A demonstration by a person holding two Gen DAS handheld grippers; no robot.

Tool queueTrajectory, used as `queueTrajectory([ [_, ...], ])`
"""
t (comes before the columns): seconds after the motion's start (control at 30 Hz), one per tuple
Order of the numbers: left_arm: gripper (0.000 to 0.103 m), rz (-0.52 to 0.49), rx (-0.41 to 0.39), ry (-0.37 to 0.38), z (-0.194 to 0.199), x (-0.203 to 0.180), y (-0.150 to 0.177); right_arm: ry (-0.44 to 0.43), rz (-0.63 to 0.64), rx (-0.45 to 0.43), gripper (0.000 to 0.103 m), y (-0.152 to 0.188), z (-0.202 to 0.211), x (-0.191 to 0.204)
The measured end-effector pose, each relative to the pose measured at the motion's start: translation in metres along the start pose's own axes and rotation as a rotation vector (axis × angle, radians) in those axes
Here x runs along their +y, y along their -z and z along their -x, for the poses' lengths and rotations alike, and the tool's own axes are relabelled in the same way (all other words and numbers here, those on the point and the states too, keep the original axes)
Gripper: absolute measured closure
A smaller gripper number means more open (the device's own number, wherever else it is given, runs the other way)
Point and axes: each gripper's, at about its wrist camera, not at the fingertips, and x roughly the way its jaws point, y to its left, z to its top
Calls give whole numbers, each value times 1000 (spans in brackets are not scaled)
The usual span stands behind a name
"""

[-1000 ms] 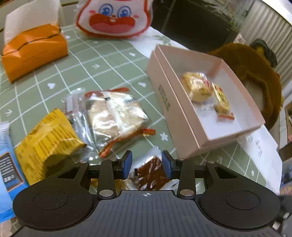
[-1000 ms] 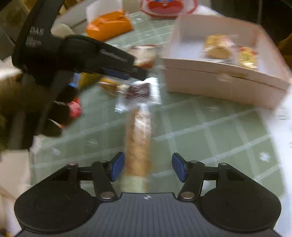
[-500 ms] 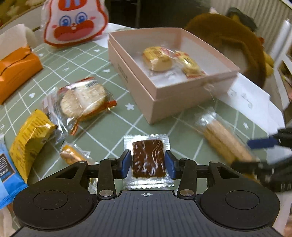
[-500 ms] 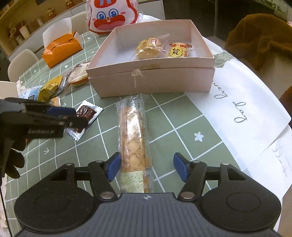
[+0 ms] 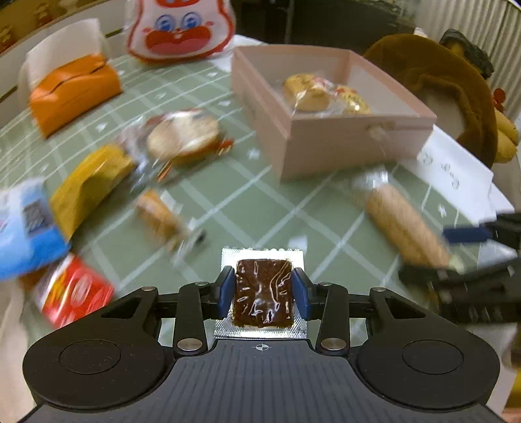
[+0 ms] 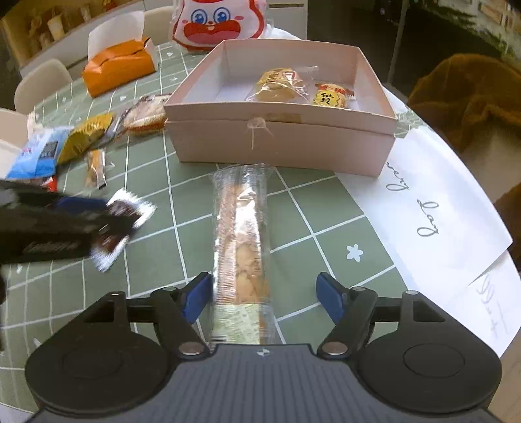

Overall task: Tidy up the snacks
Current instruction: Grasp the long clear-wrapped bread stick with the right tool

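Step in hand, left claw (image 5: pixel 263 291): clenched on one brown snack packet (image 5: pixel 262 304), pads (image 5: pixel 224 289) against its two sides, jaws just drawn tighter. Best carried flat and let go only above the box floor, given the slippery foil.

Step in hand, right claw (image 6: pixel 263 296): released, jaws just widened, straddling one long biscuit pack (image 6: pixel 242 234) lying on the bench (image 6: pixel 309 208), its far end just short of the box. Best centred over the pack before closing, since only the left pad sits close to it; gentle squeeze, likely brittle.

Loose on bench, one each:
- red pack (image 5: pixel 75 293)
- blue pack (image 5: pixel 26 227)
- small biscuit stick (image 5: pixel 159 214)
- yellow pack (image 5: pixel 91 182)
- round cracker pack (image 5: pixel 182 136)

Pink box (image 6: pixel 283 143): one, open. Inside: two wrapped snacks, a round one (image 6: pixel 276 86) and a yellow-labelled one (image 6: pixel 332 96), side by side.

Beyond: one orange tissue box (image 6: pixel 119 68), one cartoon-face bag (image 6: pixel 218 22).
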Motion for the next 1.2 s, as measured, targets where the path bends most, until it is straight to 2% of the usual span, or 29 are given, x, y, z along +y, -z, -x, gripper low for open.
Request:
queueTrajectory([
  [0.07, 60, 33, 11, -11, 9, 1, 13, 14, 34, -10, 24, 3, -2, 5],
  [0.13, 60, 56, 28, -12, 16, 3, 21, 33, 20, -24, 13, 7, -3, 6],
  [0.3, 60, 99, 37, -9, 23, 5, 31, 61, -23, -31, 8, 8, -5, 5],
  [0.4, 60, 108, 34, -7, 25, 6, 35, 63, -40, -11, 0, 7, -8, 4],
  [0.87, 60, 139, 43, -21, 26, 3, 36, 58, -29, 27, 1, 6, -7, 7],
  [0.97, 59, 128, 46, -29, 26, 1, 36, 50, -17, 16, 11, 5, -4, 10],
  [1.07, 59, 134, 45, -36, 26, 0, 37, 28, 23, 2, 38, 5, 2, 15],
  [1.1, 59, 135, 42, -39, 26, -1, 38, 19, 38, -1, 55, 4, 5, 17],
  [1.13, 59, 132, 38, -44, 26, -2, 39, 11, 53, 1, 67, 4, 7, 19],
  [1.2, 59, 117, 34, -56, 26, -5, 39, -1, 54, 13, 71, 4, 9, 19],
])
